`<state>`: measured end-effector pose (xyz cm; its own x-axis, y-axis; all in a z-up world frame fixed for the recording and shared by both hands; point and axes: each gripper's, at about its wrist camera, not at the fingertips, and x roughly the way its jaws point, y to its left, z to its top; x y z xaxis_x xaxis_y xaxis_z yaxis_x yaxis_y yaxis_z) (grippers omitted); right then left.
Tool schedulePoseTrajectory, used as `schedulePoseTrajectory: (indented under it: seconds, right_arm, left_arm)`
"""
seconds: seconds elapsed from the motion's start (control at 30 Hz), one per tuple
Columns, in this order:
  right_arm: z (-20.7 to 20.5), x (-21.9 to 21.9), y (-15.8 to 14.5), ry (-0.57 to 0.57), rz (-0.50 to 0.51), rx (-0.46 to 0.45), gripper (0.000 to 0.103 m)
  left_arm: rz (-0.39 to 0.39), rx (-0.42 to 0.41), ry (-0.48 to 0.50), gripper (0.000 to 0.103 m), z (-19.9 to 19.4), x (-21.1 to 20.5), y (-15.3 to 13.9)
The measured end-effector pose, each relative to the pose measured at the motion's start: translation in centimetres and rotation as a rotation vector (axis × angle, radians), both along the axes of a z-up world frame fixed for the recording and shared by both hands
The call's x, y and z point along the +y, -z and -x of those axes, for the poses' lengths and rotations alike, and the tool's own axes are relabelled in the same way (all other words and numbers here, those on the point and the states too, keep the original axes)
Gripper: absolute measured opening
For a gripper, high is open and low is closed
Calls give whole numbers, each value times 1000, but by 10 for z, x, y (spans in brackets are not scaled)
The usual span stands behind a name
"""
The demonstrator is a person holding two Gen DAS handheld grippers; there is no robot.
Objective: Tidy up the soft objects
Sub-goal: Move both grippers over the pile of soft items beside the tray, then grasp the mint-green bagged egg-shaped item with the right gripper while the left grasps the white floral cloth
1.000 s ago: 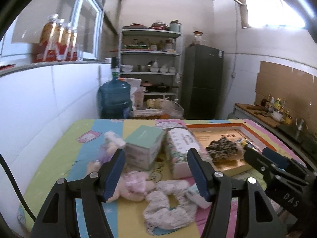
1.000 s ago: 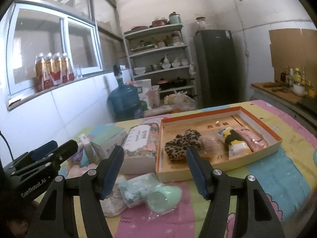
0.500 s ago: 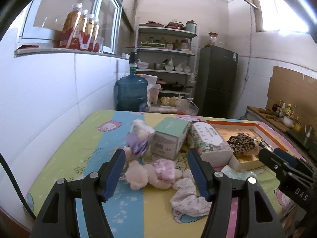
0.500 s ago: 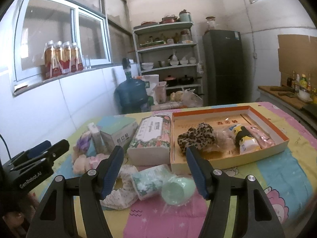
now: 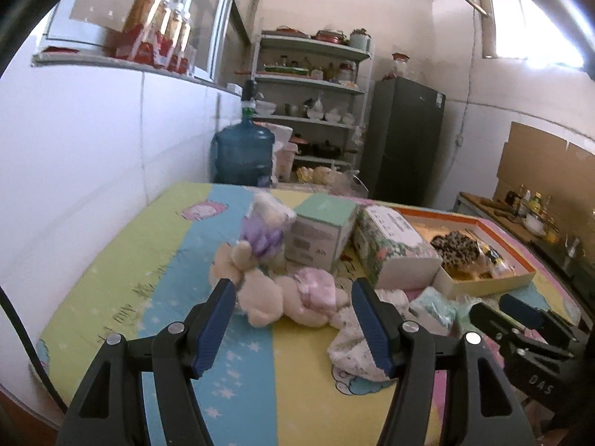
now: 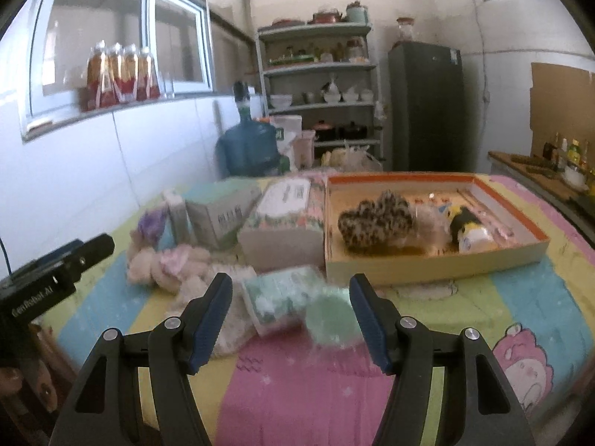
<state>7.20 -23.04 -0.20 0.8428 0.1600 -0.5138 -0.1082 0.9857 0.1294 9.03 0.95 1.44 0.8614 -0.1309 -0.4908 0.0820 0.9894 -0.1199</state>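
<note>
Left tool [image 5: 292, 306], jaws wide and empty, above a cream plush toy [image 5: 260, 297] lying on the counter [image 5: 122, 260]. Right tool [image 6: 290, 306], likewise wide and empty, over a wrapped green sponge [image 6: 331, 321] and a mint packet [image 6: 279, 297]. A leopard-print soft item [image 6: 375, 217] lies in the orange-rimmed tray [image 6: 427, 264], right of the tissue box [image 6: 282, 219].
</note>
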Motion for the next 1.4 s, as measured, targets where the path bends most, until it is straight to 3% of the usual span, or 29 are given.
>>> schedulePoseTrajectory:
  seconds: [0.3, 0.77, 0.87, 1.4]
  right_arm:
    - [-9, -21, 20, 51, -10, 57, 72]
    - [-38, -41, 41, 36, -91, 152, 71]
    - [-40, -44, 45, 18, -120, 165, 61]
    - [-30, -48, 27, 23, -102, 87, 57]
  left_arm:
    - [-2, 37, 50, 65, -7, -18, 15]
    - [8, 114, 98, 65, -22, -32, 35]
    - [17, 138, 118, 65, -25, -36, 40]
    - [32, 233, 165, 62, -48, -54, 61]
